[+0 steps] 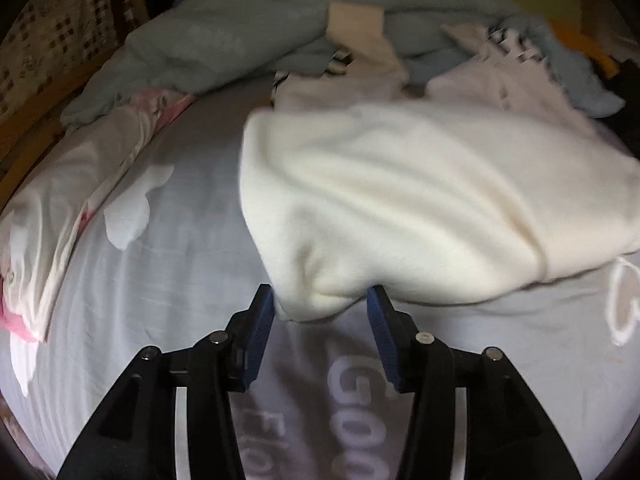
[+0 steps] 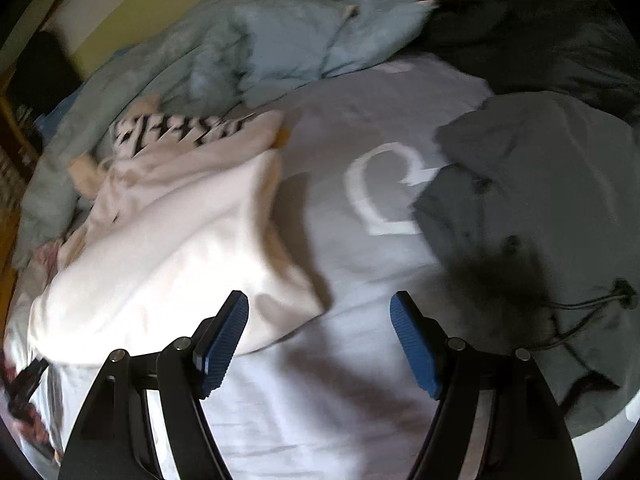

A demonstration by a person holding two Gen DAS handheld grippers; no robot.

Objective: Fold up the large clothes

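Note:
A large cream fleece garment [image 1: 400, 200] lies bunched on the pale grey bed cover [image 1: 160, 280]. Its near corner sits between the blue pads of my left gripper [image 1: 320, 294], whose jaws stand apart on either side of the corner, which rests on the cover. In the right wrist view the same cream garment [image 2: 160, 260] fills the left side. My right gripper [image 2: 319, 302] hangs wide open over the bare bed cover [image 2: 320, 380] just right of the garment's edge, with nothing between its fingers.
A dark grey garment with a drawstring [image 2: 540, 200] lies to the right, a black one [image 2: 520, 20] behind it. A light blue blanket [image 1: 240, 40] is heaped at the back. A pink and white cloth [image 1: 52, 220] lies left, by the wooden bed frame [image 1: 40, 120].

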